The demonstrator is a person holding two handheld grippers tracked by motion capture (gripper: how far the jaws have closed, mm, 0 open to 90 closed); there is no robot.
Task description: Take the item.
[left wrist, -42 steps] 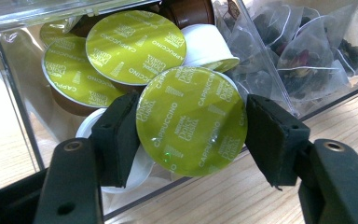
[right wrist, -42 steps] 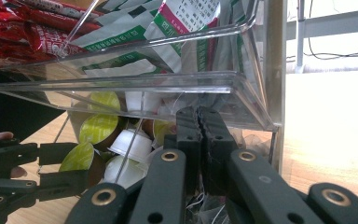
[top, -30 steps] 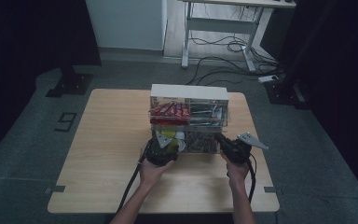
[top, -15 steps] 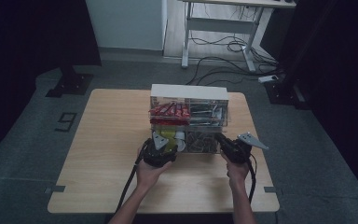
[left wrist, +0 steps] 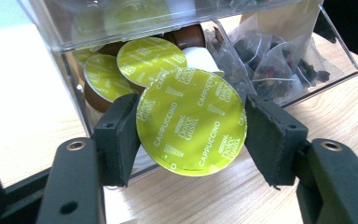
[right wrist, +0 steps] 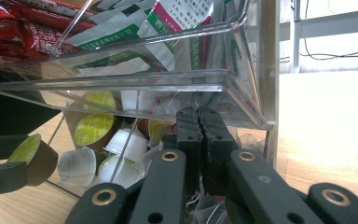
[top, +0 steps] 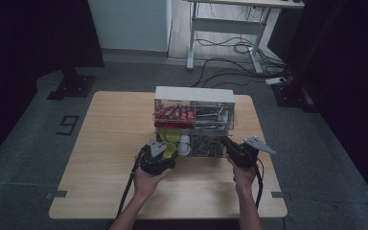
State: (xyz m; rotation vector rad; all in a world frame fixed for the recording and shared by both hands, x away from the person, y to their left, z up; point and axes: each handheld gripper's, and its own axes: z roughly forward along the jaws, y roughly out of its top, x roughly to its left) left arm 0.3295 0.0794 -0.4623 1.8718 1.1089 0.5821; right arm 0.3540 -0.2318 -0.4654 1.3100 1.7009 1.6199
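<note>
A green-lidded coffee capsule (left wrist: 189,122) is being pinched by the left gripper (left wrist: 189,135) just in front of the clear organiser (top: 194,120) on the wooden table (top: 105,143).

The capsule, printed "Cappuccino", is being clamped at its rim between the two black pads, lid toward the camera, just outside the lower left compartment, where more capsules (left wrist: 135,65) are being kept; tea bags (left wrist: 270,60) are being stored in the neighbouring compartment. The right gripper (right wrist: 198,122) is being held with its jaws pressed together on nothing, its tips placed at the lower right compartment under the upper tier, where red sachets (right wrist: 14,28) and green-printed packets (right wrist: 168,23) are being kept.
</note>
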